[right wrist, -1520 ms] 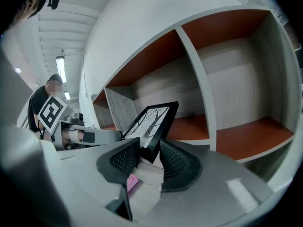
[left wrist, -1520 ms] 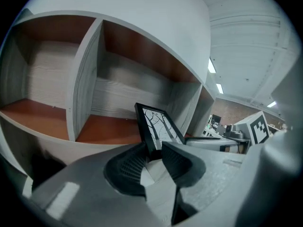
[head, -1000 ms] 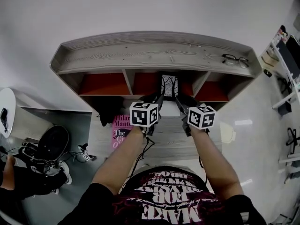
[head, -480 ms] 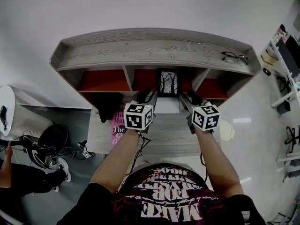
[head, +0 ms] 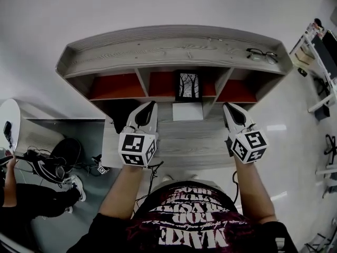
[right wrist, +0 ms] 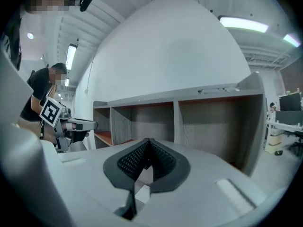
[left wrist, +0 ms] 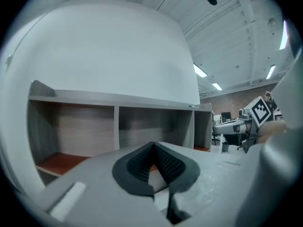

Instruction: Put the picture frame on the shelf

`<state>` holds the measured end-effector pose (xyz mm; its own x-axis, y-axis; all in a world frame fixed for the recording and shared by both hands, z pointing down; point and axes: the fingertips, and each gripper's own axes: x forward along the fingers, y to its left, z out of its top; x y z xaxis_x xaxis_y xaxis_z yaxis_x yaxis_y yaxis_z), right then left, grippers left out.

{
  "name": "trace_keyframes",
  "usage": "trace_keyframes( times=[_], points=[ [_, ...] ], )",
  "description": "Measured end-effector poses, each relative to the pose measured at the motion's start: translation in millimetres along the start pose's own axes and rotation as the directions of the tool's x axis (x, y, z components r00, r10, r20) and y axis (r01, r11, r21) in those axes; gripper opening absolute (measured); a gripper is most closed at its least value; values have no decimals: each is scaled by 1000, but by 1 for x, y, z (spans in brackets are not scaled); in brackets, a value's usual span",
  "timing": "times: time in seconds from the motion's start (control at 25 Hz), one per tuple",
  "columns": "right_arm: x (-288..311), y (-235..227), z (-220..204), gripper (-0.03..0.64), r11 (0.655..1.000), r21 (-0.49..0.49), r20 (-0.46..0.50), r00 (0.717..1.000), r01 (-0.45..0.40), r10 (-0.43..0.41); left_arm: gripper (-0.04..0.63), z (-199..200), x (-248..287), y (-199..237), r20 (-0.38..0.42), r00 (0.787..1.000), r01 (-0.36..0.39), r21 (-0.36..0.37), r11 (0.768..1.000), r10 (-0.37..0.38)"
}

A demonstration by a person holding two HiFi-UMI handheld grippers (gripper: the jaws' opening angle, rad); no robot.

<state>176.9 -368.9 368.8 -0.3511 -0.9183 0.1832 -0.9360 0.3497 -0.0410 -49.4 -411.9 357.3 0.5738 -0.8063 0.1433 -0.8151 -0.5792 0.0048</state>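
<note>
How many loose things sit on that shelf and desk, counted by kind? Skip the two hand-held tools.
Picture frame: 1
Pair of glasses: 1
White block: 1
Total: 3

1. Head view: even, soft indoor light and muted colour. Heavy fisheye, so the shelf top bows and the corners stretch.
2. Glare patch on the glossy floor at right. Shelf bays sit in shadow under the top board.
3. Left gripper view: dimmer and soft. Nearest foreground is out of focus, strip lights glow far right, black vignette all round.
4. Right gripper view: brighter, ceiling light blown out upper right. Near foreground is blurred, with the same dark round edge.
</note>
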Motion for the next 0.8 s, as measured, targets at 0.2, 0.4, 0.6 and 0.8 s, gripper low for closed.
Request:
trace_keyframes(
  times=[0.2, 0.4, 0.6, 0.8],
  points=[
    [-52, 4, 21, 23, 999, -11, 84, 996, 34, -33, 0, 15, -38, -4, 38, 999, -18, 13, 1000, 17],
    [-85, -2, 22, 23, 997, -15, 102, 992, 78, -76, 0, 16, -63, -6, 47, 999, -27, -11, 1000, 28],
    [-103, -8, 15, 23, 995, -22, 94, 991, 99, -96, 0, -1, -72, -1, 1, 999, -42, -22, 999, 43],
    [-105, -9, 14, 23, 996, -33, 94, 992, 85, -82, 0, -6, -73, -3, -10, 999, -53, -31, 998, 53]
  ],
)
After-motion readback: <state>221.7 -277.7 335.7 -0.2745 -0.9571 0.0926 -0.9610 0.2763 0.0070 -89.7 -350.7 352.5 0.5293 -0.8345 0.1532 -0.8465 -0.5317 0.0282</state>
